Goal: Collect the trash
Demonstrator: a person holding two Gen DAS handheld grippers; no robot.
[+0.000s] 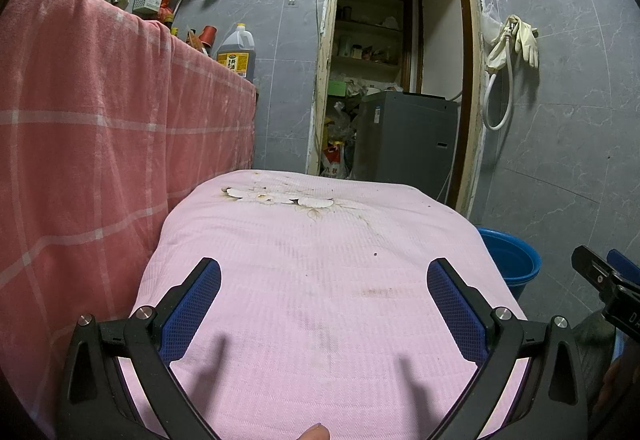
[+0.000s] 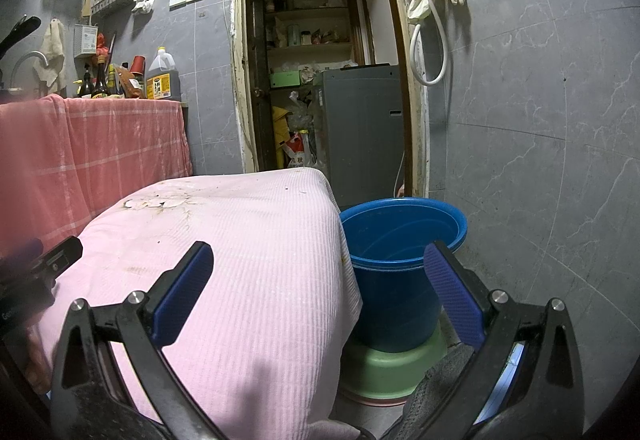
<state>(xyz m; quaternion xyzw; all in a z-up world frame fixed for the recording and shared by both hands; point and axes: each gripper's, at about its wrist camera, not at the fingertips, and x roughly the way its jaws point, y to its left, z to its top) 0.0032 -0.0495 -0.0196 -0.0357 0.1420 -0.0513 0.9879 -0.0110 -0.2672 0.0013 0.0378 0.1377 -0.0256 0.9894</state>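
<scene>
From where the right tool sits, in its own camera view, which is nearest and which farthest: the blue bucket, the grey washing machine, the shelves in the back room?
1. Blue bucket, just ahead of the right tool, beside the pink-covered table.
2. Grey washing machine, in the doorway behind the bucket.
3. Shelves, at the back, above and behind the machine.

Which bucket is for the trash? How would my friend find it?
Find the table under the pale pink cloth. Just past its right edge, on the floor by the grey tiled wall, stands the blue bucket. It sits on an upturned green basin, and nothing else there is bright blue.
</scene>
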